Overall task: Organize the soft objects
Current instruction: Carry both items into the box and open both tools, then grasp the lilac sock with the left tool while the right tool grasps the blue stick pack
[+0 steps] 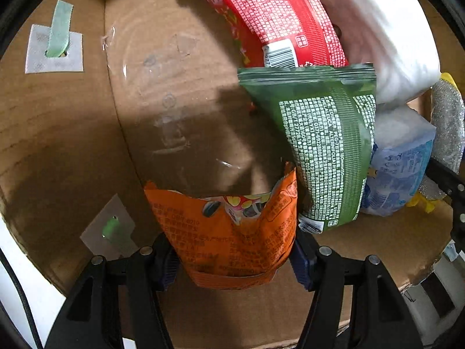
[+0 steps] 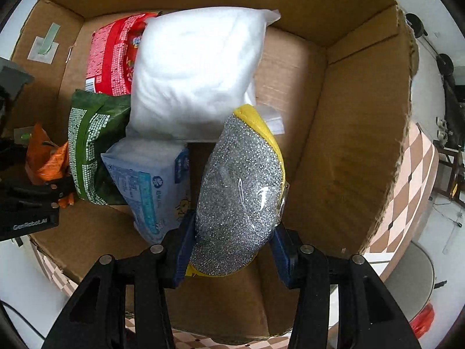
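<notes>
My left gripper (image 1: 234, 258) is shut on an orange snack bag (image 1: 229, 232) and holds it inside a cardboard box (image 1: 72, 133), near the left wall. My right gripper (image 2: 229, 247) is shut on a silver and yellow scrubbing sponge in clear wrap (image 2: 238, 192) over the box floor at the right. In the box lie a red snack bag (image 2: 112, 58), a green packet (image 2: 93, 145), a white pillow-like pack (image 2: 194, 78) and a blue-white tissue pack (image 2: 151, 180). The orange bag (image 2: 43, 160) and the left gripper (image 2: 32, 200) show at the left in the right wrist view.
The box walls (image 2: 357, 133) stand high on all sides; the near right edge is torn. Green tape tabs (image 1: 59, 32) stick to the left wall. Bare box floor (image 2: 287, 101) lies to the right of the pile. A checkered floor (image 2: 412, 180) lies outside.
</notes>
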The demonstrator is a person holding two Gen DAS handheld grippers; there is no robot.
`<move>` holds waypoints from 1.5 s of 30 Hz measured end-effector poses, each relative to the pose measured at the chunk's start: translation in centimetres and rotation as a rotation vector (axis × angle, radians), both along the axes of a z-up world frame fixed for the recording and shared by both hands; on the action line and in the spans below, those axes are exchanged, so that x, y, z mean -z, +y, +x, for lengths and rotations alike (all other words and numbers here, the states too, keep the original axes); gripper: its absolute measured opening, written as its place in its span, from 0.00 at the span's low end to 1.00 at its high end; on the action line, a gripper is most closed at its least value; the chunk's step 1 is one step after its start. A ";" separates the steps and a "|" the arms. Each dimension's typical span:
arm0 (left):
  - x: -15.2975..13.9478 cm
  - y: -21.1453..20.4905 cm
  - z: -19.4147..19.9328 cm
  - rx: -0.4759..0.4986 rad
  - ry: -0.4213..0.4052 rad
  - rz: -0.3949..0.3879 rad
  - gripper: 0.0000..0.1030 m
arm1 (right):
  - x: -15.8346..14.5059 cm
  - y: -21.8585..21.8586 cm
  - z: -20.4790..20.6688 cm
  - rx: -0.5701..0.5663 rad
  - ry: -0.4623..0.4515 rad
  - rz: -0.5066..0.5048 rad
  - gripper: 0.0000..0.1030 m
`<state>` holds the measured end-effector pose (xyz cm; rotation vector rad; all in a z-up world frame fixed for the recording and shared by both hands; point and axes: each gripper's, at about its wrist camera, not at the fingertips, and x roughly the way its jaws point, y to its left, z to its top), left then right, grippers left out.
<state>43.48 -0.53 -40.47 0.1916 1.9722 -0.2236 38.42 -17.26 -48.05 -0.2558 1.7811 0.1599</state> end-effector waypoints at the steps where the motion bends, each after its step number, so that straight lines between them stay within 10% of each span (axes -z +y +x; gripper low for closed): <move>1: 0.0 0.0 0.0 -0.001 0.000 0.000 0.60 | -0.1 0.2 -0.1 -0.006 0.004 -0.003 0.50; 7: -0.2 0.0 -0.3 -0.005 0.023 -0.010 0.63 | 0.5 0.6 -0.5 -0.033 0.015 -0.013 0.53; 11: -1.7 0.0 -0.4 -0.013 -0.010 -0.040 0.68 | 0.0 0.7 -0.1 0.002 0.007 0.007 0.82; 14: -3.7 0.3 -0.1 -0.041 -0.052 -0.076 0.81 | -0.9 0.3 -0.2 0.024 -0.010 0.038 0.85; 24: -14.6 -0.7 -3.6 0.007 -0.420 -0.078 0.98 | -8.8 -2.8 -3.7 0.133 -0.208 0.139 1.00; 29: -18.5 -2.7 -9.0 0.133 -0.711 0.076 0.98 | -12.2 -4.9 -7.9 0.258 -0.330 0.178 1.00; 32: -17.1 -4.1 -12.3 0.296 -0.796 0.160 0.98 | -11.6 -6.9 -11.6 0.355 -0.344 0.173 1.00; 45: -5.2 -10.0 -16.5 0.795 -0.673 0.276 0.96 | 0.0 -9.7 -21.7 0.602 -0.144 0.254 1.00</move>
